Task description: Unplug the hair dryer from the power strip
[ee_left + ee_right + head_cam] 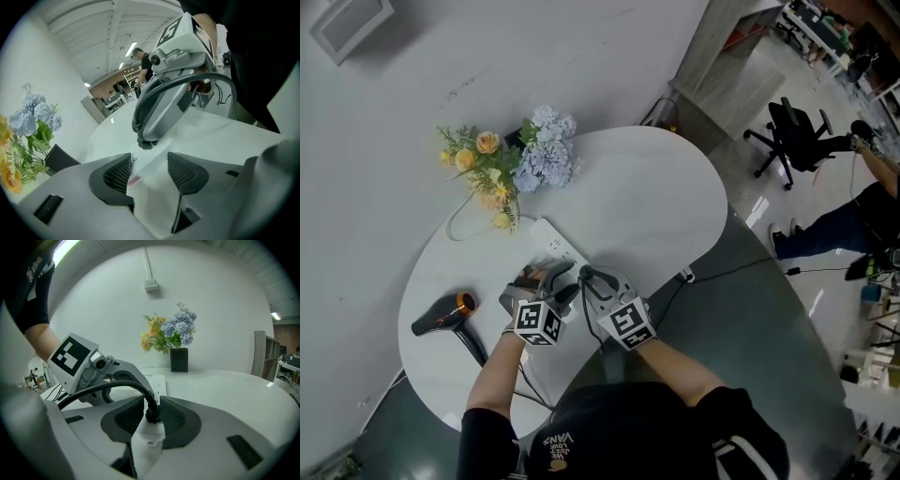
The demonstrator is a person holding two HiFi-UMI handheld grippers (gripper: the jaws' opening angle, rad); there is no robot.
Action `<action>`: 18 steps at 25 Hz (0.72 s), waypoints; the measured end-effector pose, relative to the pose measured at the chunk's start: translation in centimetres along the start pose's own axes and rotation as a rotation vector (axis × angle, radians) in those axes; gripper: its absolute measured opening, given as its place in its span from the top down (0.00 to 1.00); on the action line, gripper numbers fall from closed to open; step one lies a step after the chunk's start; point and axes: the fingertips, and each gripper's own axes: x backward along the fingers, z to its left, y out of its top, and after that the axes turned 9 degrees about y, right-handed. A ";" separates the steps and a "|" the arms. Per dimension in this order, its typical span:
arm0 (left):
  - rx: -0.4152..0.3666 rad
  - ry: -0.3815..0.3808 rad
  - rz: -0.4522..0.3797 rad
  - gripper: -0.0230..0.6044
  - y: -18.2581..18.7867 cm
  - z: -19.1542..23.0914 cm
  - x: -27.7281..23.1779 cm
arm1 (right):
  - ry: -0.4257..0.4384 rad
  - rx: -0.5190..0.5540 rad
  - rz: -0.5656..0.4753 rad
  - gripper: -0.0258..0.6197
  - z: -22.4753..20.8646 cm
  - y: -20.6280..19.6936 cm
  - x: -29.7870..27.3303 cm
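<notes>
Right gripper [151,414]: ribbed black fingers [125,418] clamped on the smooth white plug [149,439], its black cord [105,391] arching away. Left gripper [149,169]: fingers spread, gripping nothing, over the flat white power strip [553,242]. Black hair dryer [441,320] lies near the left edge of the rounded desk [656,206]. Open surface right of the strip.

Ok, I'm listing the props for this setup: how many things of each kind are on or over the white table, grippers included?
Hair dryer, counted with its plug: 1
Power strip: 1
Vase of flowers: 1
Grippers, left gripper and right gripper: 2
Total: 5
</notes>
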 end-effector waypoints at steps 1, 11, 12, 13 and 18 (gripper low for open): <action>0.003 -0.001 -0.002 0.57 0.0 0.0 0.0 | 0.000 0.003 0.002 0.77 0.0 -0.1 0.0; 0.027 -0.012 0.012 0.57 -0.1 0.0 -0.2 | -0.008 0.070 0.031 0.85 -0.5 -0.4 -0.2; 0.027 -0.013 0.015 0.57 -0.1 0.0 -0.2 | -0.008 0.071 0.031 0.85 -0.6 -0.3 -0.1; 0.028 -0.014 0.018 0.57 -0.1 0.0 -0.2 | -0.009 0.070 0.030 0.85 -0.6 -0.2 -0.1; 0.040 -0.019 0.037 0.57 -0.1 -0.1 -0.3 | -0.017 0.057 0.021 0.85 -0.4 -0.1 0.1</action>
